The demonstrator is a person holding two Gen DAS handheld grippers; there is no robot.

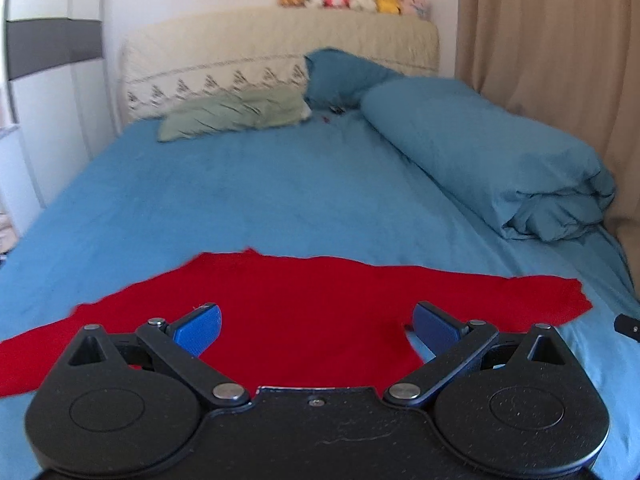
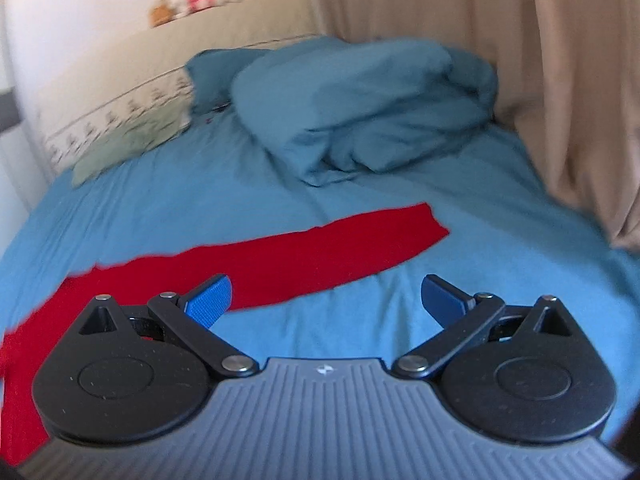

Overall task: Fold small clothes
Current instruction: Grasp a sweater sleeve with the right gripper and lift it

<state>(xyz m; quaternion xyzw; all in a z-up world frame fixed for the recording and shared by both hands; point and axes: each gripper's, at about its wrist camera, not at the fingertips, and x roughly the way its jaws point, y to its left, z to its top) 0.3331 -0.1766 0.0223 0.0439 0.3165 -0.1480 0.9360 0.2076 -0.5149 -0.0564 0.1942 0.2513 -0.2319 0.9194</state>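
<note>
- Red garment [image 1: 304,308] lies flat on the bed [image 1: 240,192].
- Left gripper [image 1: 316,326] hangs over it, jaws wide, holding nothing.
- Right gripper [image 2: 326,300], wide and empty, has the garment's [image 2: 280,264] sleeve ahead-left.

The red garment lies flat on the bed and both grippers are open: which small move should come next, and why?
Probably lower the right gripper onto the sleeve end of the red garment and close. Both it and the left gripper are open and empty, so nothing is folded yet.
</note>
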